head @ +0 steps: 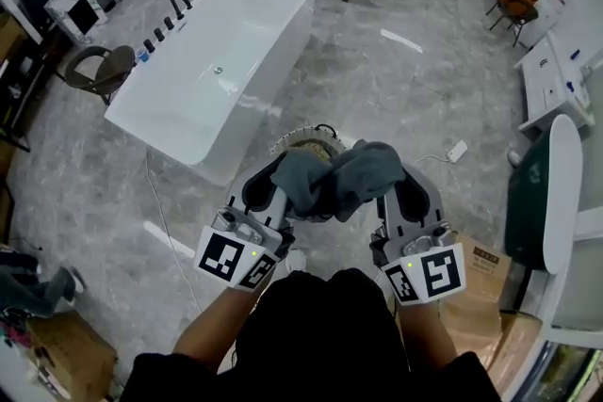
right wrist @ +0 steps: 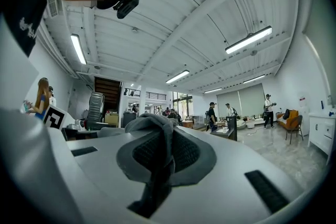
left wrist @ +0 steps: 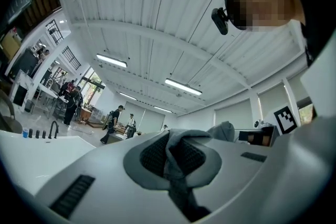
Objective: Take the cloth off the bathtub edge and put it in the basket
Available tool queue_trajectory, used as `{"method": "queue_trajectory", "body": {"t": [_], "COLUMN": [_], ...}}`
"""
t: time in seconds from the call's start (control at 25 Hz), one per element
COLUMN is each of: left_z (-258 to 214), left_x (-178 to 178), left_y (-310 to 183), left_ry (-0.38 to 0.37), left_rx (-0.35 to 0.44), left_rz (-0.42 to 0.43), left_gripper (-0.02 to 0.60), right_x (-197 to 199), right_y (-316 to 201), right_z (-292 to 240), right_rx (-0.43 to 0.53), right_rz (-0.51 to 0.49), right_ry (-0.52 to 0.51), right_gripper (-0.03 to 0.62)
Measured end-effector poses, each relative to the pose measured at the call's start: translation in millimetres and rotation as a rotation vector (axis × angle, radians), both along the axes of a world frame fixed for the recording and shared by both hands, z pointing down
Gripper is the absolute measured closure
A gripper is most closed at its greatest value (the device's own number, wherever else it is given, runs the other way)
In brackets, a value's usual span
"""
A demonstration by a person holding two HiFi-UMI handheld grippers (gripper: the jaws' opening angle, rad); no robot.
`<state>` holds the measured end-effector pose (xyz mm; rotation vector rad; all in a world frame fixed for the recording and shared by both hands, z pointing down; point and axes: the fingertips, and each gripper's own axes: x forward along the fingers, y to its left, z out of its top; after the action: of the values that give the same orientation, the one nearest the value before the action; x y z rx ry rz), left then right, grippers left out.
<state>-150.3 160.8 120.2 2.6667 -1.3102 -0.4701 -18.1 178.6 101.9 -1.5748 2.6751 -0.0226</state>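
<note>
The left gripper (head: 275, 191) and right gripper (head: 399, 195) each clamp an end of the crumpled grey cloth (head: 344, 174) — likely so nothing trails — holding it bunched between them, off the rim of the white bathtub (head: 226, 61), seemingly over the round woven basket (head: 300, 139)

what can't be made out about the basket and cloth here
- basket: head view, mostly hidden behind the grey cloth; its contents can't be told.
- cloth's full shape: bunched between left gripper and right gripper; both gripper views show only a pinched fold.
- bathtub fittings: head view, too small.
</note>
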Motion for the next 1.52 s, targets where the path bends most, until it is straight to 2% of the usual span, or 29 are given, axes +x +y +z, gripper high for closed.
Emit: {"method": "queue_trajectory", "body": {"t": [0.28, 0.56, 1.04, 1.52], "left_z": [0.5, 2.3, -6.3, 8.9], "left_x": [-8.0, 0.7, 26.1, 52.0], "left_y": [-23.1, -44.4, -102.8, -164.1], "left_ry": [-0.018, -0.031, -0.039, -0.062], "left_rx": [0.012, 0.023, 0.038, -0.006], "left_rz": [-0.020, -0.063, -0.114, -0.169], "left_gripper": [0.560, 0.560, 0.560, 0.560], "right_x": [-10.9, 2.1, 32.5, 59.3], "right_y": [-28.0, -56.7, -115.7, -178.4], "right_z": [-5.6, -9.0, -15.7, -1.3], "right_rx": [0.026, 0.058, 0.036, 0.006], "right_rz": [-0.027, -0.084, -0.141, -0.177], "right_ry": [-0.015, -0.035, -0.073, -0.075], "right_gripper": [0.556, 0.556, 0.556, 0.556]}}
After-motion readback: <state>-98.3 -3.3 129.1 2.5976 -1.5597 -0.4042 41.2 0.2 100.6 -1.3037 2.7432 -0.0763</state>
